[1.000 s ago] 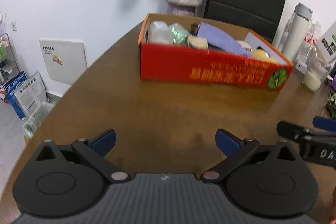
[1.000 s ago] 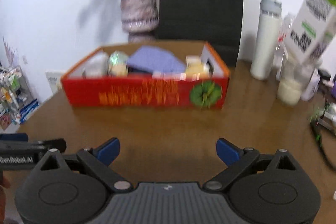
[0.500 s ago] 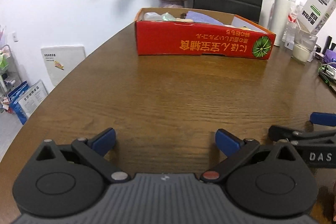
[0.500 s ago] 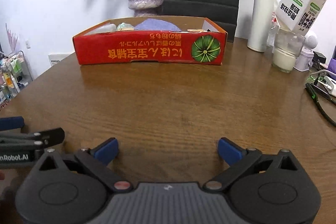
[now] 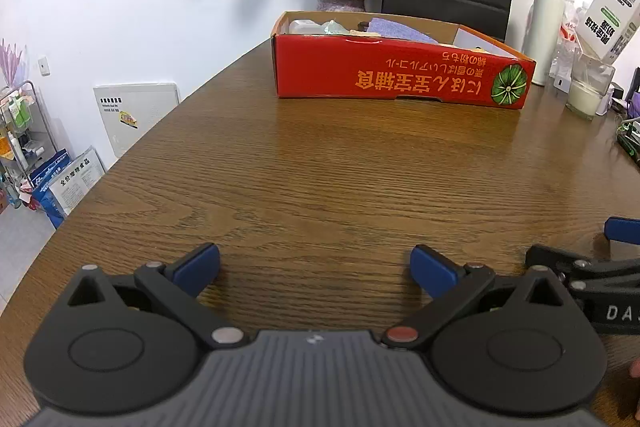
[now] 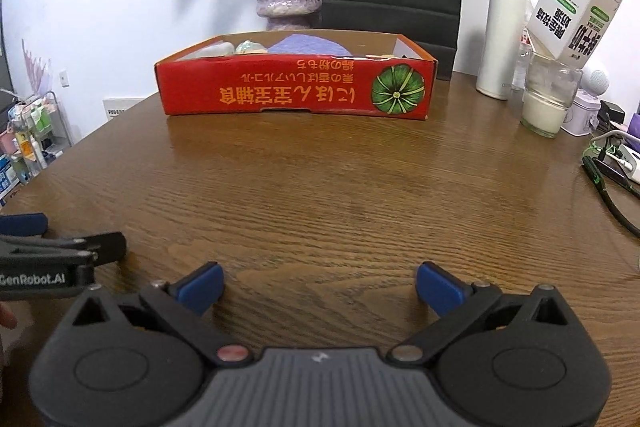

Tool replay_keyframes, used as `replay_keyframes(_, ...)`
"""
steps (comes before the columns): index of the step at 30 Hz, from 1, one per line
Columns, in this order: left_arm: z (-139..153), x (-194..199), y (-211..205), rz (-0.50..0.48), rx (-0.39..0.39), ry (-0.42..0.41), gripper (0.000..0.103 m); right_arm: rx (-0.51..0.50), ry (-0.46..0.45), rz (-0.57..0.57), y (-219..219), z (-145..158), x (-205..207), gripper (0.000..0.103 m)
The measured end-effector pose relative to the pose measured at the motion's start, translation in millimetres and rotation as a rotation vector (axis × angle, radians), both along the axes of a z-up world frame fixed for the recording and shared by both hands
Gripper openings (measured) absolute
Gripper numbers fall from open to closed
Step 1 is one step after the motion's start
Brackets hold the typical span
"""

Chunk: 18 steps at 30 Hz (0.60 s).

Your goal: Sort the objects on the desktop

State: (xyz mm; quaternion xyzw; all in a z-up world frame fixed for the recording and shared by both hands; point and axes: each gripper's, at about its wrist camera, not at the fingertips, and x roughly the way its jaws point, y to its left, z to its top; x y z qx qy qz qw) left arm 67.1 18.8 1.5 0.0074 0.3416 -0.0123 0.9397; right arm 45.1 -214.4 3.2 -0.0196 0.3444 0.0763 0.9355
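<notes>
Red cardboard box [image 6: 295,87] at far side of wood table [image 6: 340,195], items inside. L gripper [image 5: 315,266] & R gripper [image 6: 319,285] both spread wide, empty, low near table edge. Probably done; else approach box slow, centred over one item.

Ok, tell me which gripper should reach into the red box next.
Probably the right gripper: the red box sits straight ahead of its open jaws, while it lies off to the right of the left gripper. Both are empty.

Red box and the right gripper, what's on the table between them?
Nothing: in the right wrist view, only bare wooden table lies between the right gripper and the red box.
</notes>
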Motion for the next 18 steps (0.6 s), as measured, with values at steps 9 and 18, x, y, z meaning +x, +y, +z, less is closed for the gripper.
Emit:
replay_keyframes(9, -0.7, 0.0, 1.1, -0.001, -0.003, 0.0, 0.103, 0.001, -0.001, 0.0, 3.1, -0.4, 2.3, 0.103)
replay_keyframes(18, -0.9, 0.7, 0.2, -0.001, -0.002, 0.0, 0.103, 0.0, -0.001, -0.004, 3.7, -0.6, 4.4, 0.103)
